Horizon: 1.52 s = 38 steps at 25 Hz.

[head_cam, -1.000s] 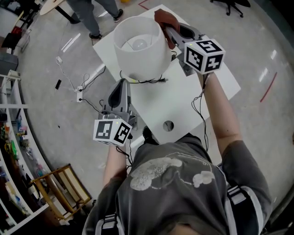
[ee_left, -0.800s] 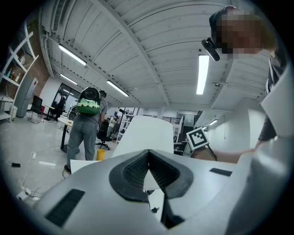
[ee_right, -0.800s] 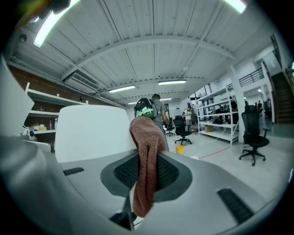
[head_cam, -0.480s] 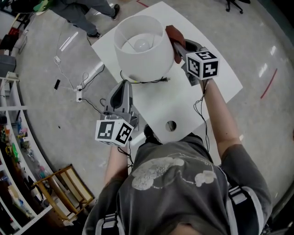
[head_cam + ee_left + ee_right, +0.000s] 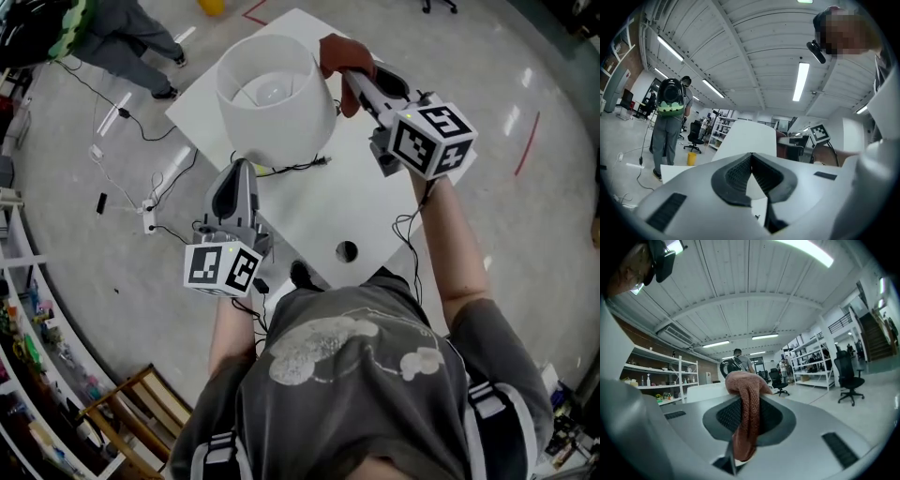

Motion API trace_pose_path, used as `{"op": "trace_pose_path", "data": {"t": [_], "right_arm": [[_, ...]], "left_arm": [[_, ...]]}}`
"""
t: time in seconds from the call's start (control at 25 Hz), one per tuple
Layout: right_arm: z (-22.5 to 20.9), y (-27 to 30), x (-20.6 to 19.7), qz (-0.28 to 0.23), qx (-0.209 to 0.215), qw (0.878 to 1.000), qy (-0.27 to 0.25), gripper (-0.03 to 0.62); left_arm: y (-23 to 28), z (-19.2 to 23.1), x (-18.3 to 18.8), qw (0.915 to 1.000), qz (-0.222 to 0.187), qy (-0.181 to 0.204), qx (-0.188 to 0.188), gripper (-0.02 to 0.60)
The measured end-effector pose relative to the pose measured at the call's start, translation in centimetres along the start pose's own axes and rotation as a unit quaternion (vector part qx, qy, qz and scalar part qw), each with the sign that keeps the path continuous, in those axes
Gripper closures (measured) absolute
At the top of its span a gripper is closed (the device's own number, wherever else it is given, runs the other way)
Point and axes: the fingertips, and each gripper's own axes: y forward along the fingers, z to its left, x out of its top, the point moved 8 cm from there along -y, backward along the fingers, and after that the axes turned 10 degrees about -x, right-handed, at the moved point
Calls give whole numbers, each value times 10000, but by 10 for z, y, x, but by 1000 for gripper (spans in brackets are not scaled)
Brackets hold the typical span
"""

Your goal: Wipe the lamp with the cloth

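- Standing below both grippers, a white table (image 5: pixel 375 202) is seen from the head view on a grey floor (image 5: pixel 525 225).
- A white lamp (image 5: pixel 272 94) is set on the table, ahead of the left gripper (image 5: pixel 236 171) and just to the left of the right gripper (image 5: pixel 352 80).
- In the left gripper view the lamp (image 5: pixel 751 139) is seen right past the jaw tips.
- The left gripper (image 5: pixel 751 160) is held low near the foot of the lamp. Its jaws are closed together and nothing is held between them.
- The right gripper (image 5: pixel 744 414) is held up high by the top edge of the lamp shade. Its jaws are closed tight on a red-brown cloth (image 5: pixel 746 420).
- The cloth (image 5: pixel 336 52) is bunched at the tips of the right gripper, just beside the shade's rim. Whether the shade is touched by it cannot be told.
- A black cord (image 5: pixel 298 167) is laid on the table, between the tip of the left gripper and the lamp.
- A round bulb (image 5: pixel 272 91) is seen inside the open shade.
- A small round hole (image 5: pixel 346 250) is cut in the table, behind the right gripper and nearer the person.
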Motion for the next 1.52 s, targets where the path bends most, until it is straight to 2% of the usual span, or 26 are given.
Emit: {"op": "trace_pose_path", "data": {"t": [0.08, 0.24, 0.6, 0.72, 0.84, 0.96, 1.24, 1.4, 1.52], "right_arm": [[12, -1, 5, -120, 13, 9999, -62, 536], [21, -2, -14, 26, -332, 9994, -47, 536], [33, -14, -103, 926, -1087, 9896, 143, 536], [37, -25, -113, 1101, -1302, 9852, 159, 536], [41, -38, -105, 1010, -1425, 9846, 115, 536], [55, -53, -75, 569, -1278, 9898, 283, 536], [79, -60, -5, -439, -455, 9978, 214, 536], [85, -50, -10, -405, -149, 9984, 359, 536], [84, -45, -28, -160, -84, 9989, 433, 536]], "left_arm": [[-1, 1, 3, 9999, -5, 3, -121, 575], [-8, 3, 8, 9992, 25, 3, -388, 575], [-39, 23, 1, 9966, 248, -142, -776, 575], [-42, 25, 3, 9958, 304, -229, -833, 574], [-43, 20, 3, 9952, 317, -207, -903, 575], [-46, 13, 5, 9953, 299, -114, -915, 575], [-60, -9, 17, 9982, 149, 70, -579, 575], [-75, -31, 17, 9983, 286, 288, -418, 574], [-78, -42, 18, 9988, 348, 271, -234, 574]]}}
